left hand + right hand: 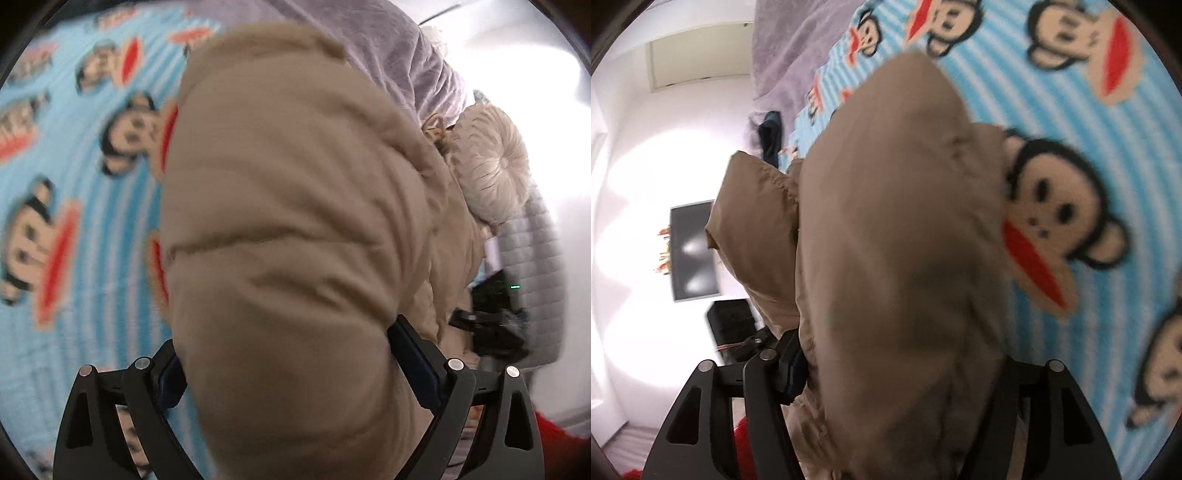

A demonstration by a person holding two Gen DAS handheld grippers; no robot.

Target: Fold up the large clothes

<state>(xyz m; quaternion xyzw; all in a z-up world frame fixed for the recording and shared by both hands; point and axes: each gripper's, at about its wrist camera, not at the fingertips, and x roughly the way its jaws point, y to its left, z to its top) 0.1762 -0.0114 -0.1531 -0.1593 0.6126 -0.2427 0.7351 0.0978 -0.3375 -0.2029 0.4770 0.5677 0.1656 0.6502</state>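
Left claw (pixel 288 369) first: its two black fingers stand wide, and a fat fold of the puffy beige padded jacket (pixel 295 206) bulges up between them. The blue pads (pixel 417 365) sit against the cloth on both sides, though whether they actually press on it is hard to call, because the padding swallows the inner faces. The jacket fills the middle of this view, hanging over the bed's light-blue striped blanket printed with cartoon monkey faces (pixel 74 192), which is badly blurred here.

Over to the right claw (pixel 897 365): moderately wide, and the same jacket (pixel 897 229) billows between its fingers too. The right-hand finger (pixel 1023 387) is almost entirely buried under fabric, so its contact cannot be judged; only a sliver of the left-hand pad shows. A quilted sleeve or flap sticks out to the left. The monkey blanket (pixel 1089 122) lies beyond.

A pleated round cream cushion (pixel 491 166) and a grey quilted cover (pixel 543 266) sit at the left view's far edge, half washed out by glare.
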